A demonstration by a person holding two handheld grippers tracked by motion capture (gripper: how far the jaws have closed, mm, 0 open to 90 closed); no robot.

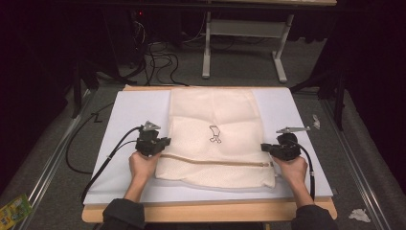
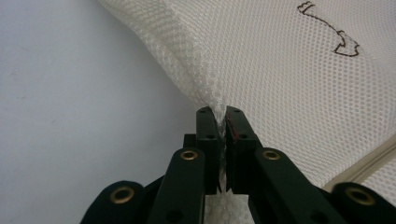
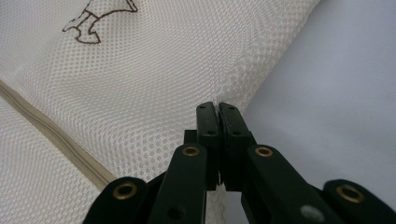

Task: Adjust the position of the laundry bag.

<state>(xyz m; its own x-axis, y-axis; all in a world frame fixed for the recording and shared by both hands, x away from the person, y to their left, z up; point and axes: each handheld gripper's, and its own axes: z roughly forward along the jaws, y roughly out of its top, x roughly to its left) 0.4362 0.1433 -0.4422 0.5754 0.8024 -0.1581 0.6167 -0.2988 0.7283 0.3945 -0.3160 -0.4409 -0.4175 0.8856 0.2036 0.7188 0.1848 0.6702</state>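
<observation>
A cream mesh bag with a tan zipper and a small dark embroidered figure lies flat on the white table cover. My left gripper is at the bag's left edge, and its jaws are shut on a pinch of the mesh. At the bag's right edge, near the zipper's end, my right gripper is shut on the mesh edge. The mesh rises in a fold toward the left jaws. The zipper runs diagonally in the right gripper view.
The white cover sits on a wooden table top whose front edge is near the person's sleeves. Black cables trail from both grippers. A white desk frame stands on the floor beyond. Scraps lie on the floor at the right.
</observation>
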